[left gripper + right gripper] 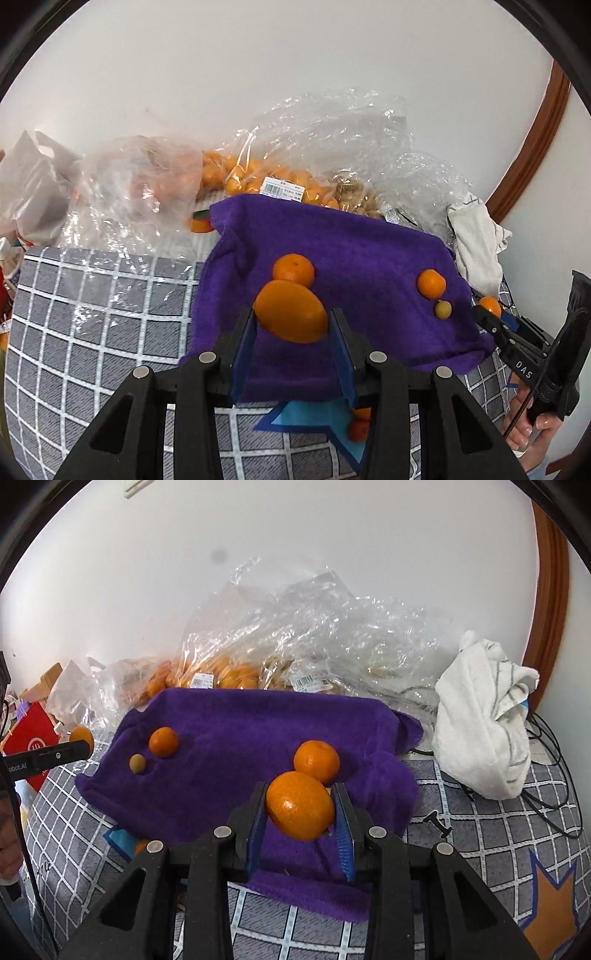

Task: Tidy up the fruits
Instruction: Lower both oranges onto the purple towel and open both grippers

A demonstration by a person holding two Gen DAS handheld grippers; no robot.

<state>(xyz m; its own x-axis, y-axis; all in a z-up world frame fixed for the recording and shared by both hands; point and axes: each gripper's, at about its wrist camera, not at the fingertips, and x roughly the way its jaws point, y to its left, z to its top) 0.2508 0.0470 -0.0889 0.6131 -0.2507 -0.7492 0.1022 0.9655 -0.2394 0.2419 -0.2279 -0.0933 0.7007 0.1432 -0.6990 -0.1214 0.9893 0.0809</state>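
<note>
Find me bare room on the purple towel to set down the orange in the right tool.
Right wrist view: the purple towel is bare in its middle, between the small orange and the loose orange, and along its back edge. The checked sheet right of it is open too. Crowded: plastic bags behind, cables beside the white cloth.

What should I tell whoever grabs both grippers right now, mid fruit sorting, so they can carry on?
Left gripper: jaws shut on a large orange, over the purple towel.
Right gripper: jaws shut on another orange, also over the towel.
On the towel: a smaller orange beside a small yellowish fruit; a loose orange beyond the left jaws; a second loose orange beyond the right jaws.
Clear bags behind hold more fruit.
Left: place both held fruits; their destination is not in view.
</note>
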